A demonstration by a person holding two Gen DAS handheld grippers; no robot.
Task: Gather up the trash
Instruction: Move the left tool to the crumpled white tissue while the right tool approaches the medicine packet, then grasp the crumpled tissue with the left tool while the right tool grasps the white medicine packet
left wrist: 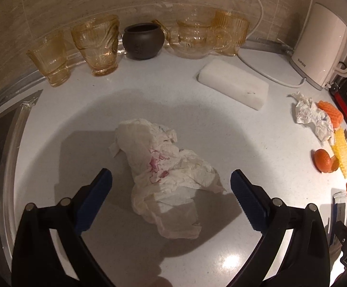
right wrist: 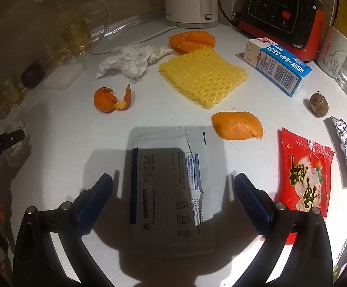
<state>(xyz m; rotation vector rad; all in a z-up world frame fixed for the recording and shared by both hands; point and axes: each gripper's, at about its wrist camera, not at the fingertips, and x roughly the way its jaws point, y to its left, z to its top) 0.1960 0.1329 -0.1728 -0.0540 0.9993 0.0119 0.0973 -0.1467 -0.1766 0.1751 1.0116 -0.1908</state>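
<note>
My left gripper (left wrist: 171,179) is open, its jaws on either side of a crumpled stained tissue (left wrist: 166,174) lying on the white counter (left wrist: 77,110). My right gripper (right wrist: 173,184) is open above a flat white and blue packet (right wrist: 168,181) that lies between its fingers. Around it lie orange peels (right wrist: 238,125) (right wrist: 111,99), a crumpled white tissue (right wrist: 130,59), yellow foam netting (right wrist: 203,76), orange foam netting (right wrist: 192,40), a milk carton (right wrist: 278,65), a red snack wrapper (right wrist: 305,172), a foil wad (right wrist: 345,148) and a brown nut-like ball (right wrist: 319,104).
Amber glasses (left wrist: 97,45) and a dark pot (left wrist: 142,41) line the back wall. A white block (left wrist: 233,86), a white kettle (left wrist: 324,47) with its cord, and a black and red appliance (right wrist: 283,12) stand behind. A sink edge (left wrist: 13,143) is at left.
</note>
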